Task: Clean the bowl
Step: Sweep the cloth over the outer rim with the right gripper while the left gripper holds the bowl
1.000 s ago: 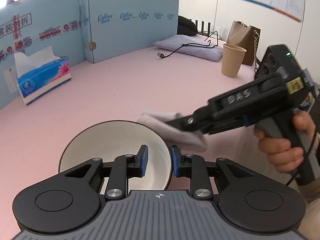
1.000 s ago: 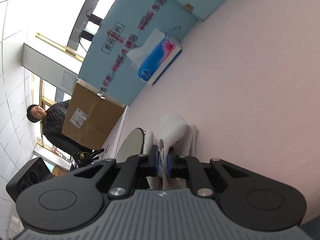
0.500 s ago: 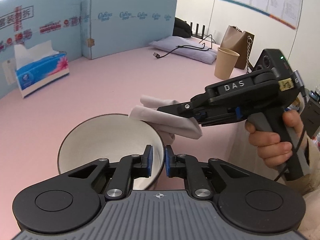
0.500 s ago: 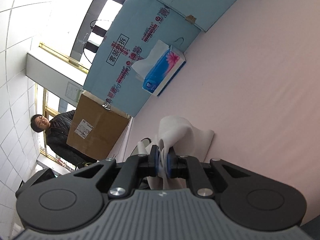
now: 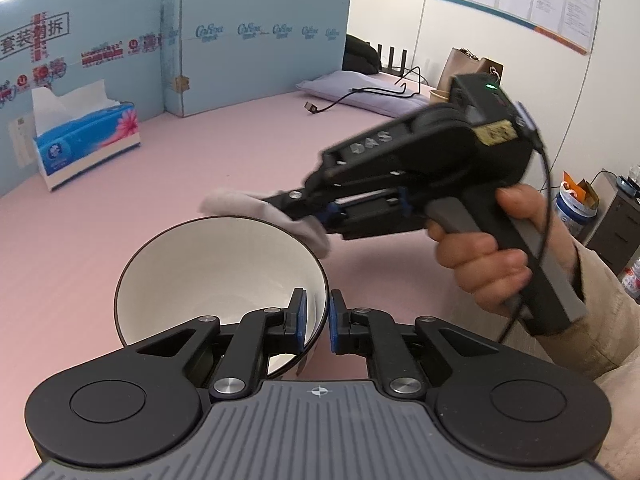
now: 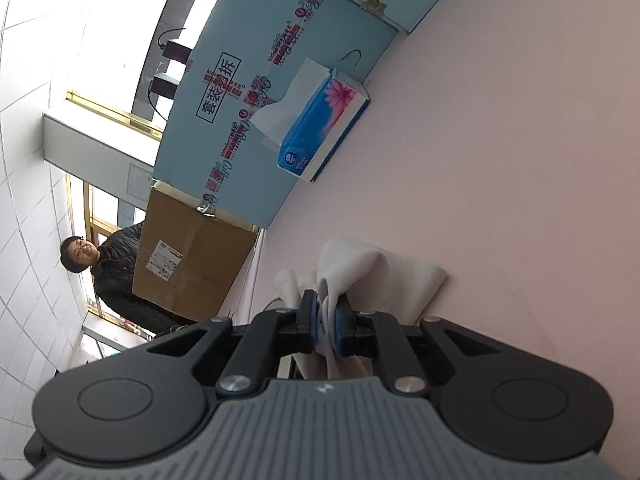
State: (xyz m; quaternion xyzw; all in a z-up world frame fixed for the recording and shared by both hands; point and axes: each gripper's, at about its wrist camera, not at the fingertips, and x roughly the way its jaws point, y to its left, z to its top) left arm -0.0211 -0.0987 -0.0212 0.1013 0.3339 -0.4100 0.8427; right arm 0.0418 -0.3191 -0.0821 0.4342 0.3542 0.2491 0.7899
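Pink tabletop (image 5: 200, 168) open around bowl (image 5: 216, 264); tissue box (image 5: 86, 140) well apart; blue boards (image 5: 248, 48) wall far edge.

Both tools are black with ribbed grey housings, silver screws and blue-padded jaws. The right gripper (image 5: 320, 220), centre right, bears "DAS" lettering, a green light and a thin black cable; a beige sleeve (image 5: 608, 320) shows at lower right.
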